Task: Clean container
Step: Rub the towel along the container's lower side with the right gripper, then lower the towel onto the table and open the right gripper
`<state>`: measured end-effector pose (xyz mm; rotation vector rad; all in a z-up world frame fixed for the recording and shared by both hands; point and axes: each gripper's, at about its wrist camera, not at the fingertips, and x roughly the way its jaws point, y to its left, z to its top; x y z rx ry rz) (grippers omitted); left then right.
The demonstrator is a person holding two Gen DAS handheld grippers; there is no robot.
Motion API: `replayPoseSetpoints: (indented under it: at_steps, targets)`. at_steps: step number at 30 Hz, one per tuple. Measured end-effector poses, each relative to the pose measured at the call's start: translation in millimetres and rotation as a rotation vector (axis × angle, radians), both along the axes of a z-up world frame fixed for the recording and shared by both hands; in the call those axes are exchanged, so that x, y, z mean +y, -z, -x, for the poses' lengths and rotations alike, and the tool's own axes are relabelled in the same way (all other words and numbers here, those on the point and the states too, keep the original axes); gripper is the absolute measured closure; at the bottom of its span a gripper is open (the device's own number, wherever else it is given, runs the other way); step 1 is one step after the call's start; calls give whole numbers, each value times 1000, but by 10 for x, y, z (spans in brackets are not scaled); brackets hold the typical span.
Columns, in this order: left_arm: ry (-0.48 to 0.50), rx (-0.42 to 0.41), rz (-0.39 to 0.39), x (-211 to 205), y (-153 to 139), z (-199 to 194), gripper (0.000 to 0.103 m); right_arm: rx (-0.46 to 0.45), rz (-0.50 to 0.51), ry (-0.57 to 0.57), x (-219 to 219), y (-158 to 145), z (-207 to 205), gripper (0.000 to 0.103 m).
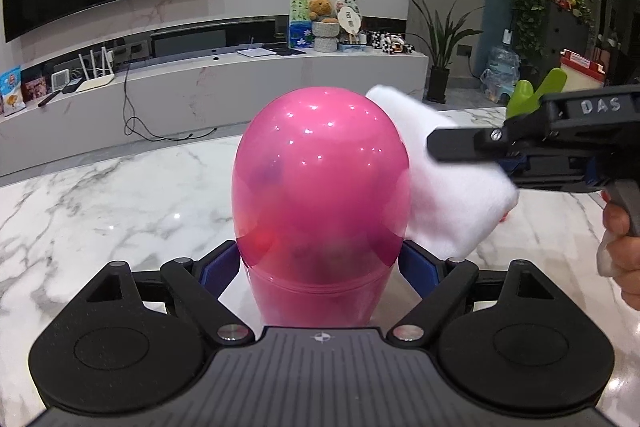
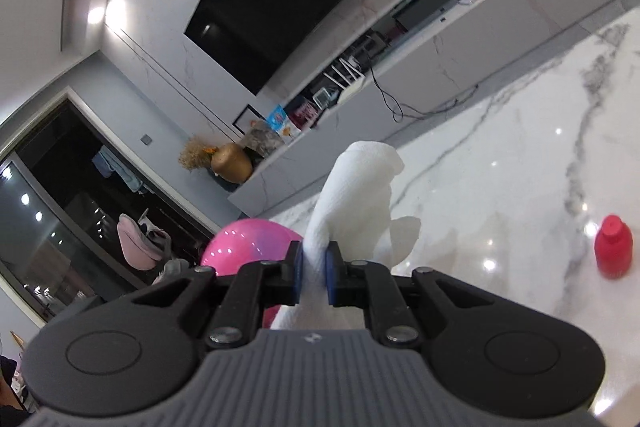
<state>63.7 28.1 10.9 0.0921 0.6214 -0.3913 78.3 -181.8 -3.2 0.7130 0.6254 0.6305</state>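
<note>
The left hand-held gripper (image 1: 320,259) pinches the pink container (image 1: 322,187) between its blue pads, above the marble bench (image 1: 100,195). From its right comes the right hand-held gripper (image 2: 313,273), jaws pressed together on a white cloth (image 2: 356,187) that lies against the container's side. A red cap (image 2: 613,251) sits on the bench, well off to that gripper's right.

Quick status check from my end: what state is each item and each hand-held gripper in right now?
Glossy pink egg-shaped plastic container: closed, clamped upright between the left pads.
White folded cloth: pinched, lying against the container's right side.
Red plastic cap: loose on the white marble tabletop.
Left hand-held gripper: shut on the container.
Right hand-held gripper: shut on the cloth.
</note>
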Motion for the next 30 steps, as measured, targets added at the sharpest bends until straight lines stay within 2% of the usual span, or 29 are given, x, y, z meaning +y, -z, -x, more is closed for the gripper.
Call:
replayPoseSetpoints:
  at_steps: [2,6,11,14,19,26,27,28,30]
  targets:
    - [17,4,8,0,0,2,18,19,-3,-18,24,23,-23,89]
    - [30,10,11,8,2,14,18,29,79,-40,136,31,-19,89]
    - [14,4,-1,-35,6,35,17,105,128,16,106,155,-107,89]
    - [9,6,-3,-45,4,41,17,193,194,70,75,282,-155,89]
    - [5,-4,-34,-86,-1,63,17,238,349,111,109,342,-211,86]
    - [-26,-3,-35,-106,-15,89,15,186,406,113,141,252,-223,83]
    - [-35,-4,-30,-108,-16,94,15,168,403,116,134,226,-212,80]
    - [-43,-5,-27,-113,-17,95,15,150,402,120,132,194,-206,63]
    - [-53,-7,-25,-122,-18,93,15,119,407,132,132,140,-190,39]
